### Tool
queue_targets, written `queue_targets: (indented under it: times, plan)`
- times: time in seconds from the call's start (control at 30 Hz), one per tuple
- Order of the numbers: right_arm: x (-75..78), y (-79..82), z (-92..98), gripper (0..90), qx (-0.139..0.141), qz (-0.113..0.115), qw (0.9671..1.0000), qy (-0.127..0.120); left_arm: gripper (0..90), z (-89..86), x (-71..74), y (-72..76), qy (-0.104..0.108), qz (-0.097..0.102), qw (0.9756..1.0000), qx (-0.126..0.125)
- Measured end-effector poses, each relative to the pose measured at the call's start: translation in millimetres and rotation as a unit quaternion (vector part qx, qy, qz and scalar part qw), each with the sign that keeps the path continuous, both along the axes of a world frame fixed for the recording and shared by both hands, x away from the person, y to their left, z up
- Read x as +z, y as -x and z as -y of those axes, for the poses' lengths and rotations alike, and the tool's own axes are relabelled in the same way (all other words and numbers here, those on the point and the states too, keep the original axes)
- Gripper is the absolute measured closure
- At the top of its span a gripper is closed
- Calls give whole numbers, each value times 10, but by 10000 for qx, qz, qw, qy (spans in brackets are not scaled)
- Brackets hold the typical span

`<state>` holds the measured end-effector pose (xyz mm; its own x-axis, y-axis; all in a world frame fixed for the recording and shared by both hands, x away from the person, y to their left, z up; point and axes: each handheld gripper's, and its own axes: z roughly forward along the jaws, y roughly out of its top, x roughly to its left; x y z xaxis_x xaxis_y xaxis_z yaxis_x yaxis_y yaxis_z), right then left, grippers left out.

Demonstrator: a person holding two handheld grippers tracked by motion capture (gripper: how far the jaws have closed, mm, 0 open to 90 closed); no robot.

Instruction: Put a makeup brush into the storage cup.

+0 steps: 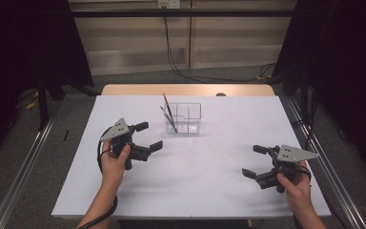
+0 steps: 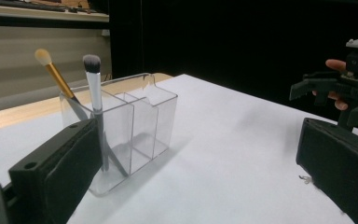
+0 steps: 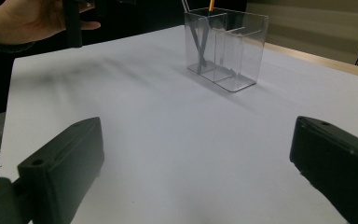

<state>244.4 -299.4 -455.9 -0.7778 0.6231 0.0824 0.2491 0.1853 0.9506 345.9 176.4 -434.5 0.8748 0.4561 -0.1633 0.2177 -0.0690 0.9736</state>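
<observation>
High view: both hands at 6 o'clock edge. Left gripper at 9 o'clock on the white table, jaws wide apart, holding nothing. Right gripper at 4 o'clock, jaws spread wide, nothing between them. Clear organizer at 12 o'clock, near the left gripper, well apart from the right; two brushes lean in its left compartment.

Left gripper view: jaws wide; organizer just beyond at 10 o'clock, gold-handled brush and silver-handled brush inside.

Right gripper view: jaws wide; organizer at 12 o'clock, far off.
</observation>
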Motion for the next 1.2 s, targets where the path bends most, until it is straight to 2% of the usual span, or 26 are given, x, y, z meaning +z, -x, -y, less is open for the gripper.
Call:
queue_targets:
  times: [0.1, 0.27, 1.2]
  plan:
    - [1, 1, 0, 24, -1, 2, 10000, -2, 3, -48, -9, 25, -36, 22, 10000, 9]
    - [1, 0, -6, 23, 11, 17, 10000, -5, 3, -106, -18, 73, 72, 4, 10000, 9]
    - [-4, 2, 5, 20, -35, 11, 10000, 4, 3, -329, -61, 238, -117, 45, 9999, -15]
